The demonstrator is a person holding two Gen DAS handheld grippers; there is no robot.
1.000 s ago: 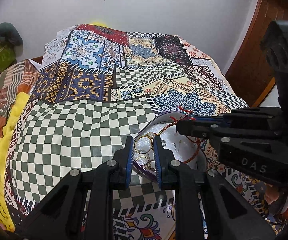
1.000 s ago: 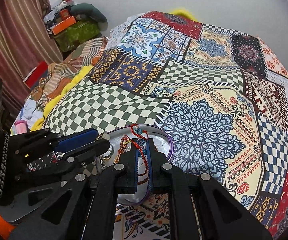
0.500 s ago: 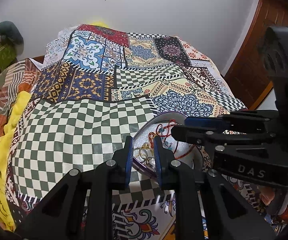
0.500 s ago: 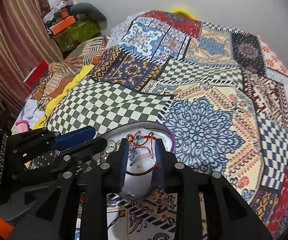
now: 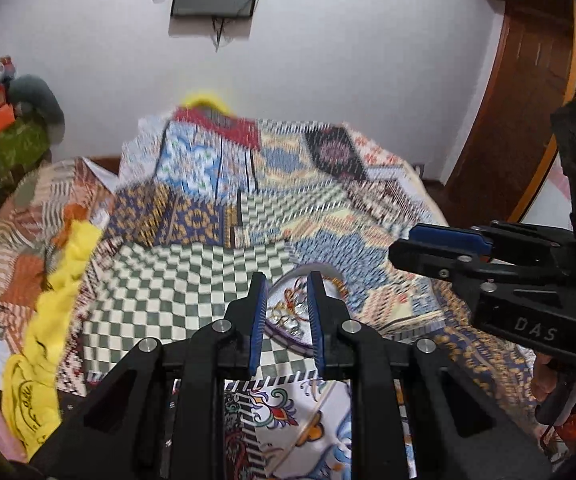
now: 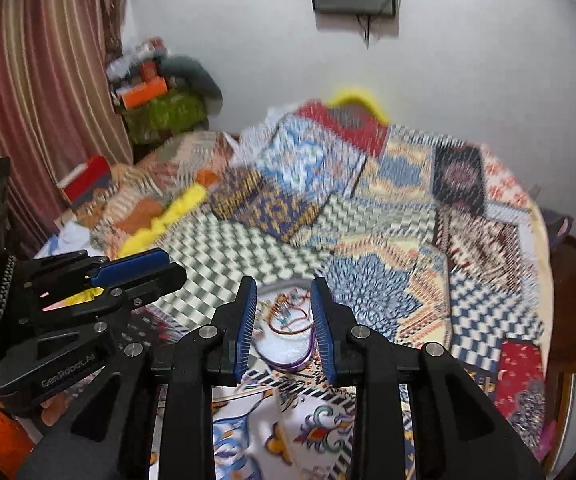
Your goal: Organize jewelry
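Bed, covered by patchwork bedspread [image 6: 387, 240] of checkered and floral panels; both views motion-blurred. Round tray [image 6: 288, 354], purple-rimmed with white lining, lies on the bedspread near its front edge. Contents: red cord bracelet [image 6: 288, 322] with small beads, loosely coiled, and gold rings [image 5: 284, 316] beside it, details too blurred to tell. Left hand-held gripper [image 5: 286, 312]: blue pads spread, nothing between them, above the tray's near rim. Right hand-held gripper [image 6: 284, 320]: pads spread wide, empty, framing the bracelet from above. Yellow cloth [image 5: 54, 320] along the bed's left side.
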